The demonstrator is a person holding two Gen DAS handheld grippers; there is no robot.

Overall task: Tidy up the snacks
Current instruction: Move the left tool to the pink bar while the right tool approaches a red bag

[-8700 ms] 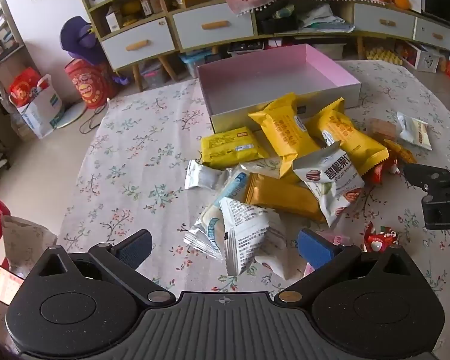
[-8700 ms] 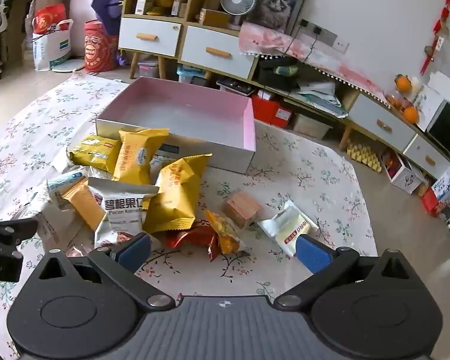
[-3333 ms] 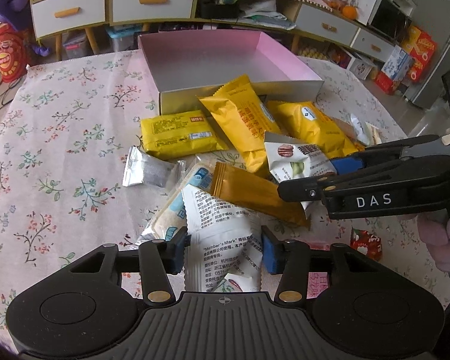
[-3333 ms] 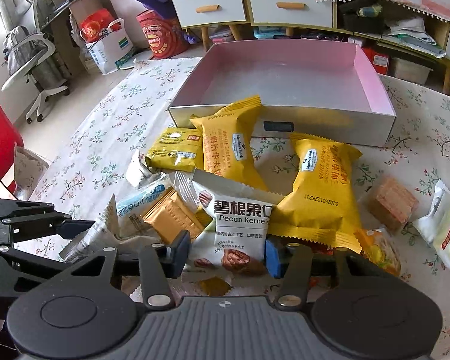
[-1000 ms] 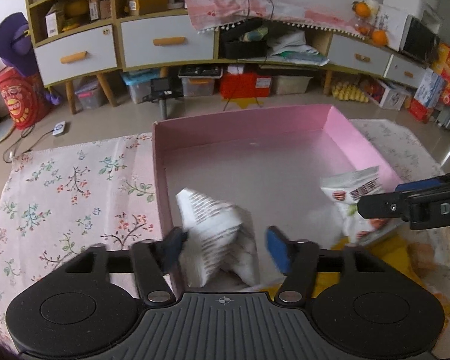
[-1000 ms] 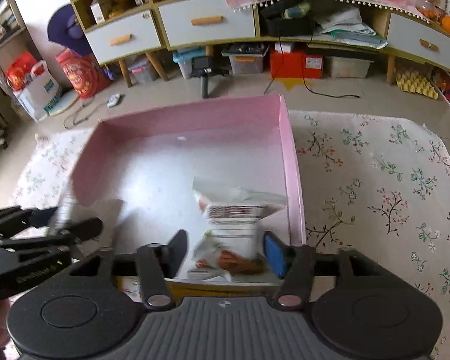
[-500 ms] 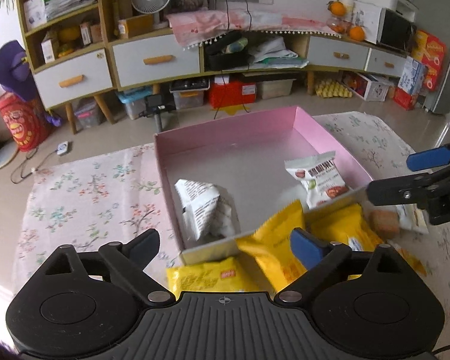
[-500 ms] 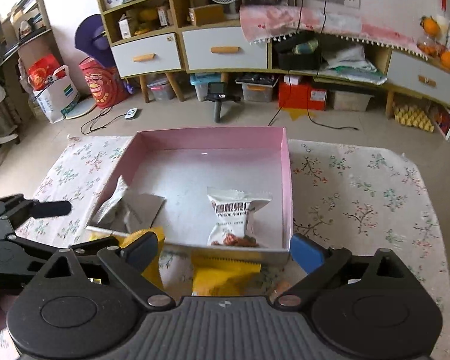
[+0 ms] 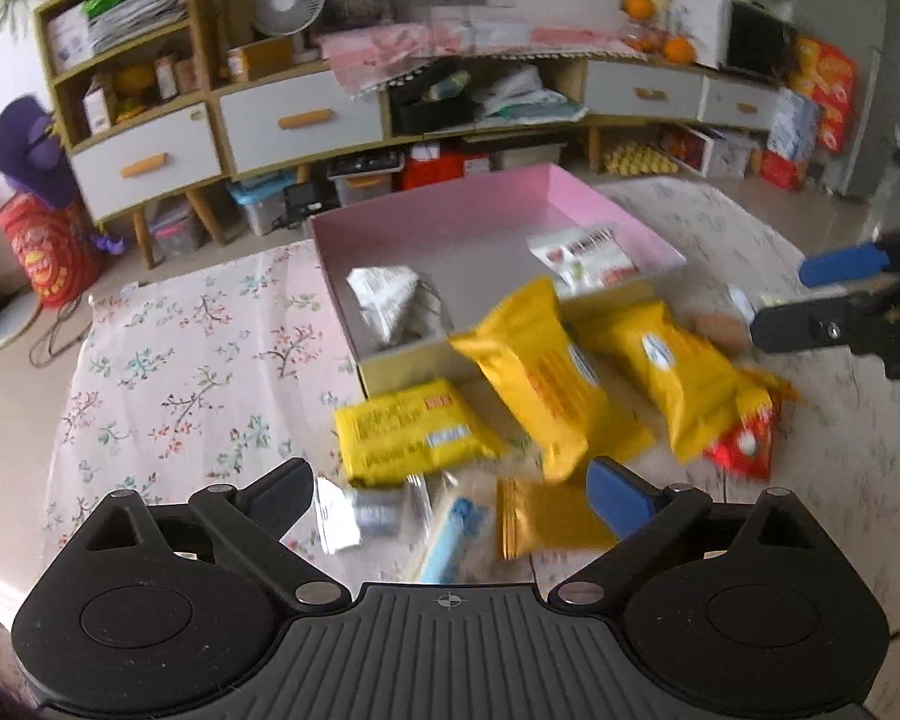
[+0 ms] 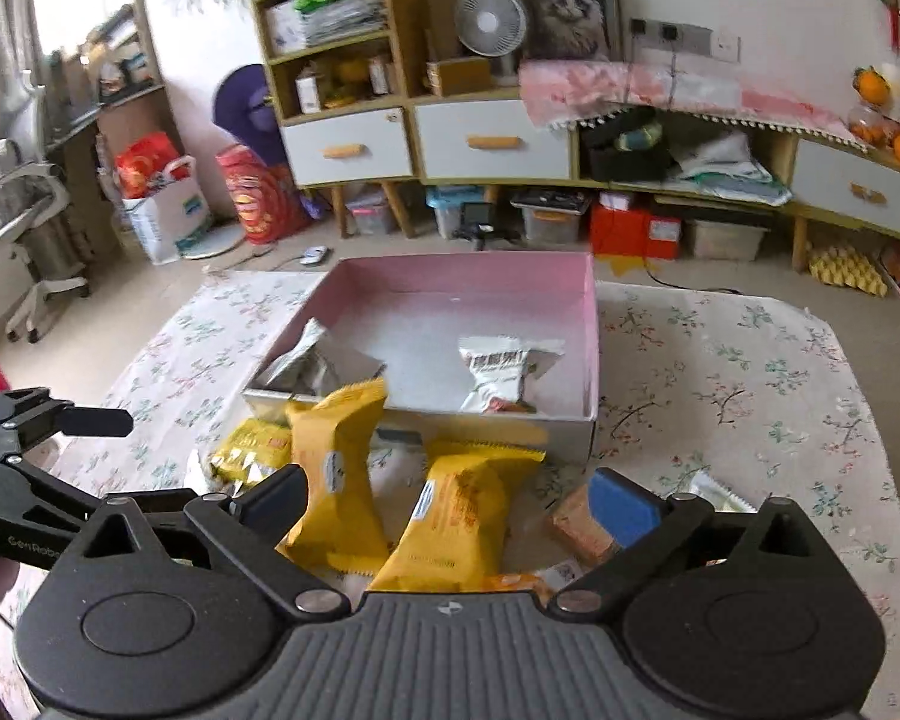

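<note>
both pkts [image 10: 498,369] dropped, tongs [image 10: 450,501] clear

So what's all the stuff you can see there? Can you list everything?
Box: one, pink inside, middle of the table.
White packets: two, both lying in the box, the other at its left corner.
Tall yellow packs: two, leaning in front of the box, the second to the right.
Flat yellow pack: one, on the cloth left of them.
Red wrapper: one, beside the right yellow pack.
Small silver, blue and orange packets: a blurred few, nearest the left camera.
Tablecloth: one, white, flowered.
Left gripper: black, open, empty.
Right gripper: black, jaws opening, nothing pressed between them.
</note>
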